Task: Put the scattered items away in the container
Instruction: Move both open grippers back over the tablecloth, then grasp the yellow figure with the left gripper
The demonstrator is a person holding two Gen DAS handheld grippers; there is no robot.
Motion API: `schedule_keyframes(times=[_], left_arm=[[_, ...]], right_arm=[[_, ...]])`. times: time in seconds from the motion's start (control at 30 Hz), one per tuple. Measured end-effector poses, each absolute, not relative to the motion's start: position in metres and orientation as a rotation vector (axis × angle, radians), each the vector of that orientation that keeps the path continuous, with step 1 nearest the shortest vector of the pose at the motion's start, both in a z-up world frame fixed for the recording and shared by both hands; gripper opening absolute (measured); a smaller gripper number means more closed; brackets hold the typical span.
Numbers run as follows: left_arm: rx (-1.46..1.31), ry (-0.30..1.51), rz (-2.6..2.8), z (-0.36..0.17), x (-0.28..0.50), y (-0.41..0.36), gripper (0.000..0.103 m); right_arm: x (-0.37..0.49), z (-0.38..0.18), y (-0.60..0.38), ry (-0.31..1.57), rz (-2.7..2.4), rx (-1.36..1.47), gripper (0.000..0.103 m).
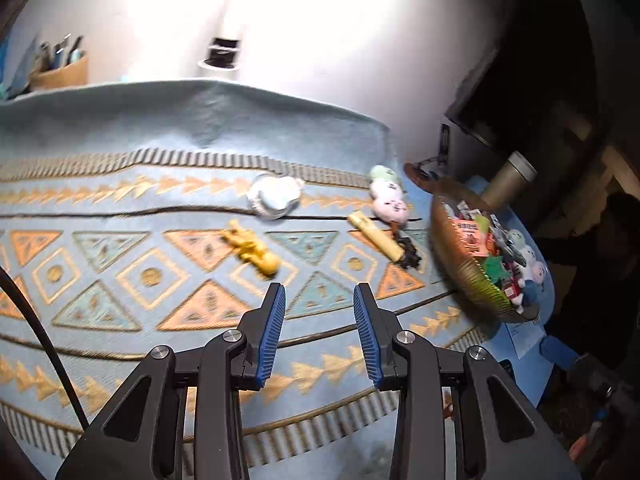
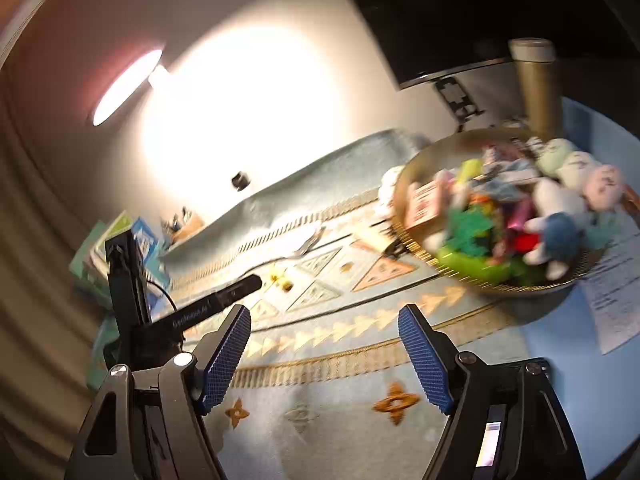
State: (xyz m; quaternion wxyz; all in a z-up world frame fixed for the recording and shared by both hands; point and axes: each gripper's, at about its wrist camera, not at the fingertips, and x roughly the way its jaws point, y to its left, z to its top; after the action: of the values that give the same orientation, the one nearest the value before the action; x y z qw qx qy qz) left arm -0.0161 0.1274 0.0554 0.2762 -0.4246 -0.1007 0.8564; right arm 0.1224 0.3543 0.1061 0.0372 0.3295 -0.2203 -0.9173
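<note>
Sitting at the right end of the patterned cloth (image 1: pixel 120 208), the gold bowl (image 1: pixel 460 276) is holding a heap of small things: plush toys, a green piece, little printed packets. In the right wrist view the same bowl (image 2: pixel 404 216) is showing blurred, filled nearly to its rim.

Items lying loose on the cloth: a yellow toy figure (image 1: pixel 252 250) near the middle, a silver foil pouch (image 1: pixel 274 196) behind it, a yellow tube (image 1: pixel 374 240) with a small dark object (image 1: pixel 410 256) at its near end, and a pale plush toy (image 1: pixel 386 196) just beside the bowl's far edge.

The left gripper (image 1: pixel 319 328) is hovering above the cloth, jaws spread apart, nothing between them; the yellow toy figure is lying just ahead of its left finger. The right gripper (image 2: pixel 324 354) is also standing wide apart and holding nothing, tilted, pointing over the cloth with the bowl ahead and to its right.

A tall metal cup (image 1: pixel 510 180) is standing behind the bowl.
</note>
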Motion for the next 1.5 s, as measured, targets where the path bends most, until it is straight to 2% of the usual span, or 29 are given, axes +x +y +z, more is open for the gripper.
schedule_keyframes(times=[0.1,0.2,0.33,0.43,0.6,0.77,0.9,1.07,1.23,1.37,1.5], left_arm=[[-1.210,-0.359,2.366,0.034,-0.023,0.079,0.033],[-1.239,-0.462,2.332,0.012,-0.030,0.049,0.033],[-1.206,-0.661,2.255,-0.012,-0.038,0.029,0.035],[-1.191,-0.678,2.269,-0.012,-0.038,0.026,0.040],[-1.176,-0.552,2.326,-0.007,-0.032,0.040,0.042],[-1.149,-0.455,2.347,-0.002,-0.029,0.049,0.054],[-1.150,-0.391,2.376,-0.001,-0.027,0.054,0.055],[-1.152,-0.386,2.382,-0.003,-0.027,0.052,0.055],[-1.201,-0.223,2.355,0.006,-0.025,0.075,0.055],[-1.128,-0.108,2.414,0.028,-0.027,0.095,0.055],[-1.116,-0.119,2.402,0.037,-0.042,0.106,0.055]], right_arm=[[0.093,0.075,0.293,-0.483,-2.755,1.105,0.075],[0.073,0.052,0.265,-0.367,-2.784,1.152,0.075],[0.059,0.036,0.271,-0.288,-2.851,1.153,0.075],[0.053,0.024,0.287,-0.374,-2.848,1.167,0.075],[0.042,0.006,0.303,-0.537,-2.810,1.269,0.075],[0.042,0.007,0.300,-0.513,-2.812,1.279,0.079],[0.042,0.007,0.295,-0.474,-2.808,1.285,0.084],[0.043,0.007,0.300,-0.522,-2.793,1.270,0.084],[0.044,0.007,0.305,-0.564,-2.773,1.256,0.085],[0.044,0.008,0.304,-0.560,-2.774,1.255,0.085],[0.045,0.007,0.305,-0.574,-2.779,1.250,0.085]])
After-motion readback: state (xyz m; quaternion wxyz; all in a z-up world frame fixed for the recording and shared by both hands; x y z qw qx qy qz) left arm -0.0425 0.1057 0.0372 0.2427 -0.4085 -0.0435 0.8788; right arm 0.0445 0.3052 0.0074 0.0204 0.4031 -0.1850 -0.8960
